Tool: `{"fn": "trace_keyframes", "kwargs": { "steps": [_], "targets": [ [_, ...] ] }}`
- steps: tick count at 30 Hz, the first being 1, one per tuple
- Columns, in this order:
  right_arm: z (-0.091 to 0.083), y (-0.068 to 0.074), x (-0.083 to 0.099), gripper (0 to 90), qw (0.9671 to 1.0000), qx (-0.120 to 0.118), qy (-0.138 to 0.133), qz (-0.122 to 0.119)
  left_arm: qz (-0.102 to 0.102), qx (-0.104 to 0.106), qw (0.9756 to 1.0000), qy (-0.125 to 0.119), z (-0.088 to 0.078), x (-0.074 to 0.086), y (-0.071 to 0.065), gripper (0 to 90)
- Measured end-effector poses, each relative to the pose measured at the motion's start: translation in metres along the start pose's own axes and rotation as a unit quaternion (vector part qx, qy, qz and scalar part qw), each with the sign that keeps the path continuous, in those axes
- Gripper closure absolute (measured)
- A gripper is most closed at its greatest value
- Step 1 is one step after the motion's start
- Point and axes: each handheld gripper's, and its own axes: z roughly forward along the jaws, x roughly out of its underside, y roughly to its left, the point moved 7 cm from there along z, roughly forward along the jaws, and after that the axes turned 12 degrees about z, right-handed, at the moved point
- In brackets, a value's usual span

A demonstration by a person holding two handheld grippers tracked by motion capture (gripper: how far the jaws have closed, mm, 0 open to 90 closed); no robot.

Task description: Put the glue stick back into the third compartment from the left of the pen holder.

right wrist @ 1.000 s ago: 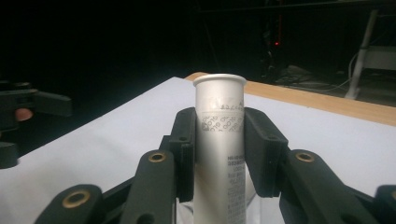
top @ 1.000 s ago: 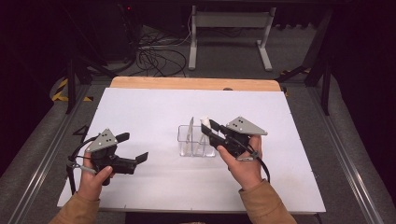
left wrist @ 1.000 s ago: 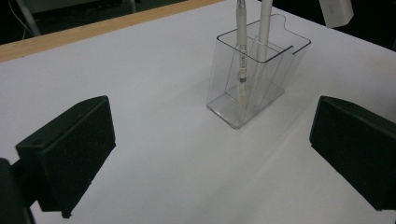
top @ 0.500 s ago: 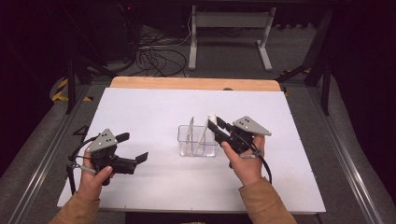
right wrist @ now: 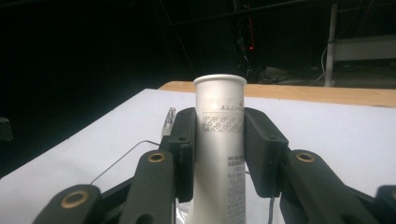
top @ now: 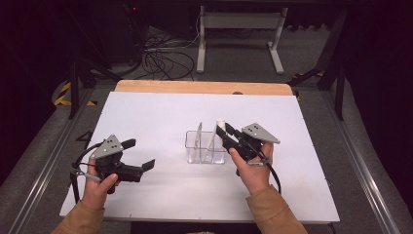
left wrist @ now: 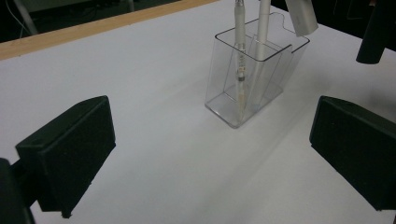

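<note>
A clear plastic holder (top: pixel 207 148) (left wrist: pixel 252 79) stands mid-table with a slim pen (left wrist: pixel 240 51) and a white pen (left wrist: pixel 260 32) leaning in it. My right gripper (top: pixel 223 131) (right wrist: pixel 219 154) sits at the holder's right end, holding a white cylindrical tube (right wrist: pixel 219 140) (top: pixel 220 124) upright over the right compartment. Its jaws have just been opening a little, but both pads still lie against the tube. The tube's lower end (left wrist: pixel 301 16) hangs at the holder's rim. My left gripper (top: pixel 140 154) (left wrist: pixel 210 154) rests open and empty to the holder's left.
The white tabletop (top: pixel 160 112) has a wooden strip (top: pixel 204 87) along its far edge. Beyond it are cables (top: pixel 160 58) and a metal stand (top: pixel 238 29) on a dark floor. A rail (top: pixel 44 170) runs along the table's left side.
My right gripper has sunk a little with the white tube, bringing it lower at the holder's right end. The left gripper has not moved.
</note>
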Motion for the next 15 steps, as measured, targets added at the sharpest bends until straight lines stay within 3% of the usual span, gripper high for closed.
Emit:
{"fn": "trace_keyframes", "kwargs": {
  "steps": [2, 3, 6, 13, 15],
  "targets": [
    [-0.001, -0.002, -0.003, 49.3, 1.0, 0.002, -0.008, 0.005, 0.005, -0.003, 1.0, -0.001, -0.001, 0.0, 0.002, 1.0],
    [-0.002, -0.002, -0.005, 47.0, 0.9999, 0.0, -0.011, 0.011, 0.006, -0.003, 1.0, 0.0, -0.001, 0.0, 0.002, 0.9],
    [-0.008, -0.005, -0.01, 44.3, 0.9997, -0.001, -0.013, 0.018, 0.002, -0.002, 1.0, 0.0, -0.001, 0.0, 0.002, 1.0],
    [-0.012, -0.006, -0.014, 43.6, 0.9997, 0.002, -0.021, 0.009, 0.005, -0.003, 1.0, 0.0, -0.001, 0.0, 0.002, 1.0],
    [-0.013, -0.005, -0.015, 43.2, 0.9997, 0.0, -0.022, 0.007, -0.006, -0.001, 1.0, 0.0, -0.001, 0.0, 0.001, 0.9]
  ]
}}
